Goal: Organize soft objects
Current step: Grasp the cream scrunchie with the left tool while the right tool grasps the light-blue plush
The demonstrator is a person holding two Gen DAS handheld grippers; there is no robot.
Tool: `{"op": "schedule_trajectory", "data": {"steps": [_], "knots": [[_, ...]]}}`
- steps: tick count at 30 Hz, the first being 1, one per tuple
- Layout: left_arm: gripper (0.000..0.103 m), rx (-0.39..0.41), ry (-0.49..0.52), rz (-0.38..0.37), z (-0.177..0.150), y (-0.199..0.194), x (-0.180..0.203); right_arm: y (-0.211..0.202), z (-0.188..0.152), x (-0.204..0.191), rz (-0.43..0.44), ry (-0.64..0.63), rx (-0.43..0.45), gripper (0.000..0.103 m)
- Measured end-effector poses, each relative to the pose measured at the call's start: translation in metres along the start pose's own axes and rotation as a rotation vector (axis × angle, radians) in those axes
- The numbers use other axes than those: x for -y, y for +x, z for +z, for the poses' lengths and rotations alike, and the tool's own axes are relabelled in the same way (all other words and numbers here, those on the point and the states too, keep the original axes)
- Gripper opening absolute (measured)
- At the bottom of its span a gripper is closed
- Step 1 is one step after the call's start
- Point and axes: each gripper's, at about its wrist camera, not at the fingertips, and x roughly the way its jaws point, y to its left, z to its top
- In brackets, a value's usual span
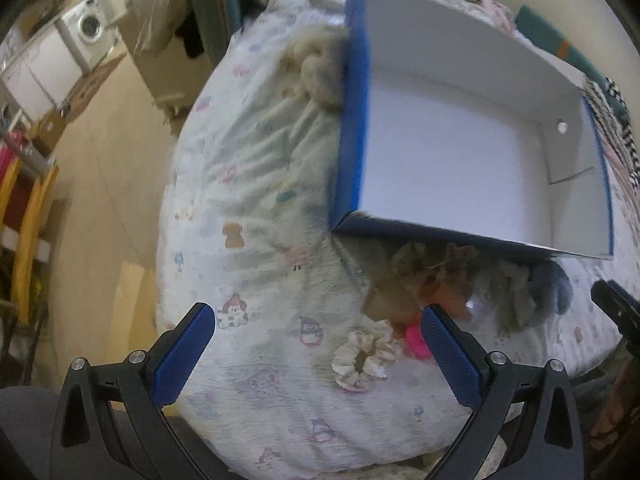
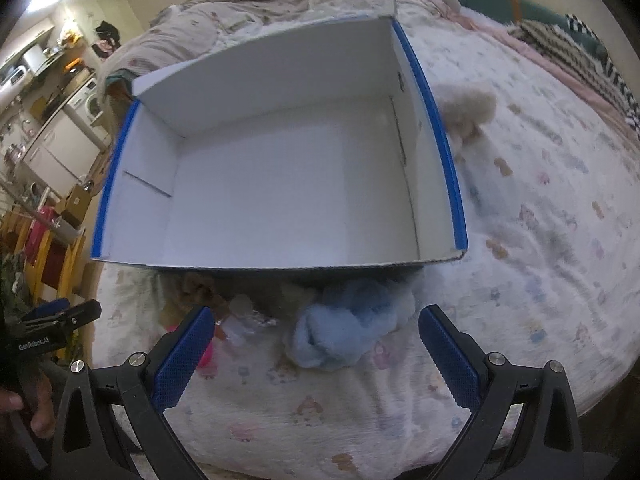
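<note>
An empty blue box with a white inside (image 1: 452, 152) (image 2: 288, 184) lies on the patterned bedsheet (image 1: 256, 208) (image 2: 540, 240). Along its near wall lies a row of soft things: a cream scrunchie (image 1: 364, 354), a pink piece (image 1: 416, 340), a brown scrunchie (image 1: 432, 276) and a light blue fluffy scrunchie (image 2: 344, 328) (image 1: 554, 286). A beige fluffy one (image 1: 320, 68) (image 2: 466, 110) lies by the box's side wall. My left gripper (image 1: 318, 340) is open, low over the sheet near the cream scrunchie. My right gripper (image 2: 316, 338) is open, just in front of the light blue scrunchie. Neither holds anything.
The bed's left edge drops to a wooden floor (image 1: 92, 168) with a washing machine (image 1: 90, 26) and a yellow rack (image 1: 28, 224). Crumpled bedding (image 2: 224, 12) and a striped blanket (image 2: 576, 52) lie beyond the box. The other gripper and a hand (image 2: 36, 404) show at the left.
</note>
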Motion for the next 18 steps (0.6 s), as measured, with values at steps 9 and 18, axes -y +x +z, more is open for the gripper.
{"op": "schedule_trajectory", "data": {"steps": [9,18], "knots": [[0.076,-0.154,-0.223,-0.118,-0.006,0.052,-0.041,0.015,0.000,0.019,-0.003,0.098,-0.036,0.103],[0.075,-0.267,-0.114,-0.226,-0.020,0.077,-0.006,0.026,-0.001,0.020,-0.014,0.096,-0.056,0.103]]}}
